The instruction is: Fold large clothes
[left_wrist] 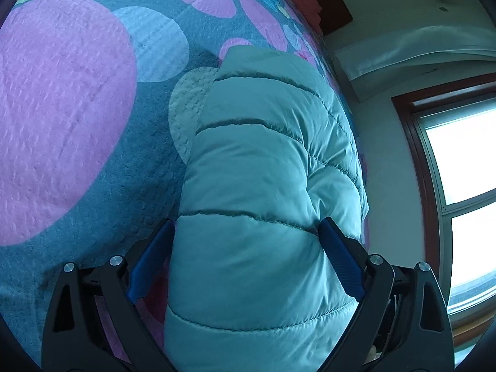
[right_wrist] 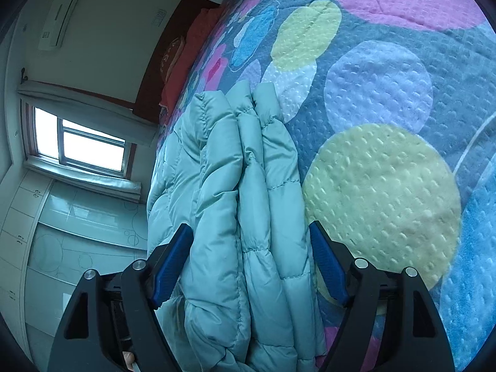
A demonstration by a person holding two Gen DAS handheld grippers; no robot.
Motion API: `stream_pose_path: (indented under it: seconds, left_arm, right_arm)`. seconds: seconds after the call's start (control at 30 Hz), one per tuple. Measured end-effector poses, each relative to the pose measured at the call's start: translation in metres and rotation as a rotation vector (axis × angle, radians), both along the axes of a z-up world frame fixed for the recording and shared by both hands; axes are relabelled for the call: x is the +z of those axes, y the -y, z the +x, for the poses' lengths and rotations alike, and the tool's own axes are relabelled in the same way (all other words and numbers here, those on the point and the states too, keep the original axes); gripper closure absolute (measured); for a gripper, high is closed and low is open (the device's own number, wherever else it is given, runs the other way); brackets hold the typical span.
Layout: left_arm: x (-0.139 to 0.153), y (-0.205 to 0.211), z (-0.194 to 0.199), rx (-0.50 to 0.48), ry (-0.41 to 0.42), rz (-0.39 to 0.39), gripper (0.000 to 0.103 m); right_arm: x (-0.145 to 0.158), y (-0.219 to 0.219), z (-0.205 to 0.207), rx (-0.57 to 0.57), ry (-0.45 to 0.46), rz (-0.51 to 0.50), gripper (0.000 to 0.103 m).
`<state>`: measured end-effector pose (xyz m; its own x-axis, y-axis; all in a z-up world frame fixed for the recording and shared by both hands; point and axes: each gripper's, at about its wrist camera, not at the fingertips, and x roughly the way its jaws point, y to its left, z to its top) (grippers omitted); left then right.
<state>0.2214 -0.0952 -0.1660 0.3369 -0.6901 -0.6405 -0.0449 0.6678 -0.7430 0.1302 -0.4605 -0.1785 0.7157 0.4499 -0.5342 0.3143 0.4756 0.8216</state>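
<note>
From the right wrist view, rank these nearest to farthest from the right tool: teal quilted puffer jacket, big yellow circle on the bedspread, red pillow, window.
1. Teal quilted puffer jacket, between the right tool's open jaws.
2. Big yellow circle on the bedspread, just right.
3. Red pillow, far end of bed, upper left.
4. Window, on the left wall; not clearly farther than the pillow.

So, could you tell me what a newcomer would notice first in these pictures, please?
A puffy teal jacket, folded into a thick bundle, fills the middle of both views, lying on a bedspread with big pink, yellow and blue circles. Each hand-held gripper, left and right, stands wide on either side of the bundle. A bright window glows beyond the bed.
</note>
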Motion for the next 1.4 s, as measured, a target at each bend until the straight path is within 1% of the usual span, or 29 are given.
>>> stream_pose_path:
  seconds: [0.1, 0.13, 0.17, 0.23, 0.3, 0.33, 0.4, 0.53, 0.6, 0.77, 0.93, 1.07, 1.23, 1.4]
  left_arm:
    - [0.0, 0.007, 0.003, -0.024, -0.005, 0.001, 0.012]
    - [0.0, 0.009, 0.003, -0.027, -0.003, 0.01, 0.015]
    - [0.0, 0.011, 0.004, -0.035, -0.005, 0.009, 0.02]
    - [-0.002, 0.013, 0.004, -0.036, -0.009, 0.002, 0.025]
    - [-0.001, 0.014, 0.003, -0.042, -0.005, 0.007, 0.032]
    - [0.0, 0.013, 0.002, -0.046, 0.001, 0.012, 0.034]
    - [0.002, 0.015, 0.0, -0.05, 0.016, 0.021, 0.04]
    - [0.009, 0.016, -0.002, -0.055, 0.043, 0.029, 0.048]
    - [0.014, 0.016, -0.002, -0.064, 0.061, 0.034, 0.052]
    - [0.027, 0.006, -0.003, -0.076, 0.111, 0.028, 0.054]
    - [0.039, -0.018, 0.001, -0.039, 0.134, 0.027, 0.055]
    - [0.045, -0.05, 0.004, 0.003, 0.147, 0.044, 0.055]
    - [0.041, -0.095, 0.007, 0.071, 0.14, 0.067, 0.055]
    - [0.029, -0.127, 0.008, 0.12, 0.12, 0.063, 0.055]
  right_arm:
    - [-0.001, -0.006, 0.005, 0.018, 0.008, -0.019, 0.027]
    - [0.0, -0.008, 0.007, 0.022, 0.009, -0.028, 0.028]
    - [0.0, -0.011, 0.009, 0.025, 0.007, -0.039, 0.03]
    - [0.002, -0.02, 0.018, 0.038, 0.004, -0.049, 0.046]
    - [-0.002, -0.026, 0.02, 0.044, 0.01, -0.034, 0.052]
    - [-0.003, -0.027, 0.021, 0.047, 0.012, -0.035, 0.055]
    - [-0.004, -0.03, 0.021, 0.051, 0.021, -0.033, 0.059]
    - [-0.005, -0.035, 0.023, 0.043, 0.043, -0.014, 0.066]
    - [-0.003, -0.036, 0.023, 0.039, 0.054, -0.011, 0.068]
    - [0.003, -0.045, 0.03, 0.054, 0.09, -0.023, 0.071]
    - [0.01, -0.065, 0.049, 0.099, 0.128, -0.018, 0.071]
    - [0.008, -0.088, 0.073, 0.15, 0.141, -0.001, 0.071]
    - [0.002, -0.124, 0.099, 0.227, 0.14, 0.018, 0.071]
    - [-0.006, -0.154, 0.123, 0.28, 0.126, 0.018, 0.071]
